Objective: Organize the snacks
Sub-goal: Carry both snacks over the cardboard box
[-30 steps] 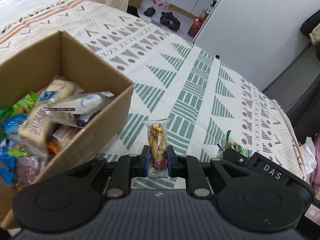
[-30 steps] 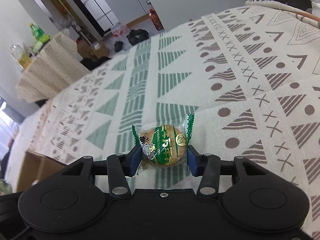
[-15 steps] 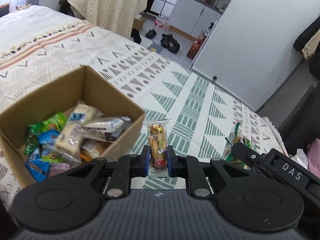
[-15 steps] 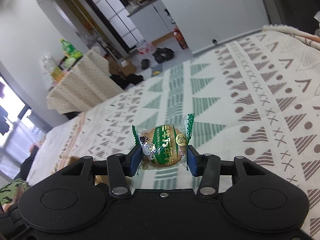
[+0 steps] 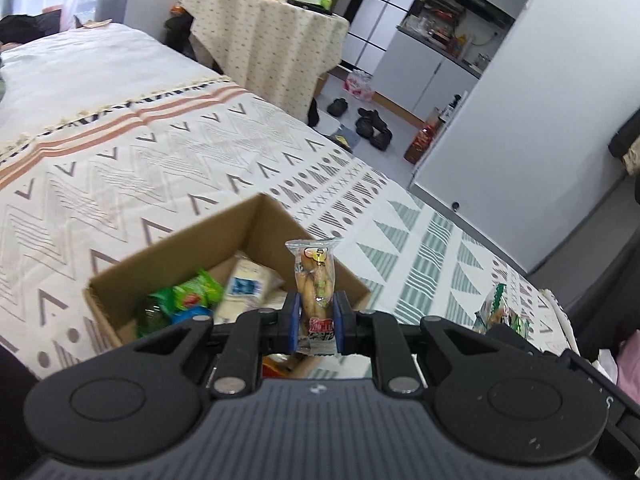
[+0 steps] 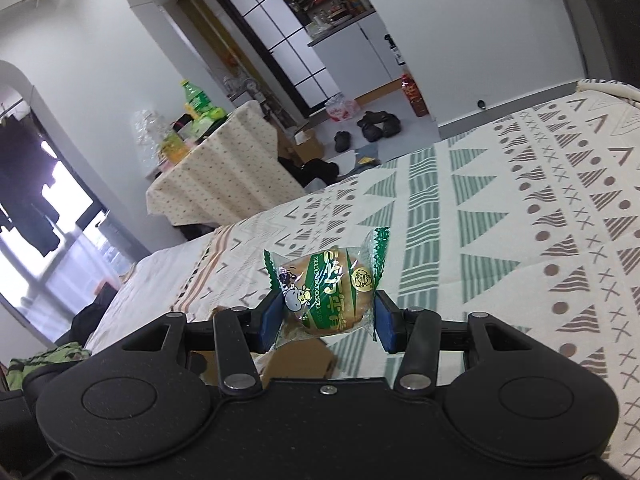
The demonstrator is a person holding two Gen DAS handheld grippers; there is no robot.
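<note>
Both grippers have lifted clear of the patterned blanket [image 5: 168, 168] since a second ago, each carrying 1 snack. The left gripper [image 5: 316, 322] is clamped tight on a narrow clear packet of golden sticks [image 5: 316, 280], held upright, and where it sat low beside the cardboard box [image 5: 224, 236] a second ago, it now looks down from higher up, with the packet lined up over the box's open top and the green, blue and white packets inside. The right gripper [image 6: 326, 320] is closed on a round bun in a green-striped wrapper [image 6: 328, 292], pinched at its 2 sides; the bed has dropped away beneath it and a brown corner of cardboard shows under the jaws. Judging from this, both snacks are on their way to the box, and releasing over it comes next.
</note>
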